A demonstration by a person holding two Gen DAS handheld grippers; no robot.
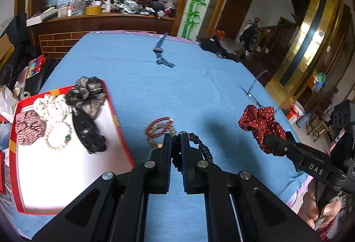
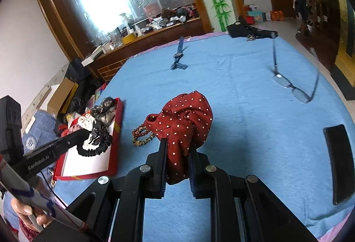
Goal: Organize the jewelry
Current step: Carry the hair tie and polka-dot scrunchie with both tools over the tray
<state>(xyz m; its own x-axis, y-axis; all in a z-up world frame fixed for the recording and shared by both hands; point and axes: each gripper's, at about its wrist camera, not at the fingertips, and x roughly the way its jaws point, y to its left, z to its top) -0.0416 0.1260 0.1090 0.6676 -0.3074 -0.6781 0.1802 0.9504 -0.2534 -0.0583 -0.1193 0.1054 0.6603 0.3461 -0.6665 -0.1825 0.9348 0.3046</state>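
Scrunchies both held above blue surface [image 1: 137, 86]: red dotted scrunchie [image 2: 186, 122] pinched in right gripper [image 2: 177, 149] fingers, black hair tie [image 1: 199, 146] in left gripper [image 1: 176, 137] fingers. Risk: dangling loop snags bead bracelets [image 1: 159, 129] beside red box [image 1: 114, 118], drags them along.

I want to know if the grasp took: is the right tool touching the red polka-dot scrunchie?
Touching. The right wrist view shows the right tool with the red polka-dot scrunchie pinched between its two fingers, fabric pressed against both.

Both grippers, left gripper [image 1: 176, 137] and right gripper [image 2: 177, 144], have fingers clamped.
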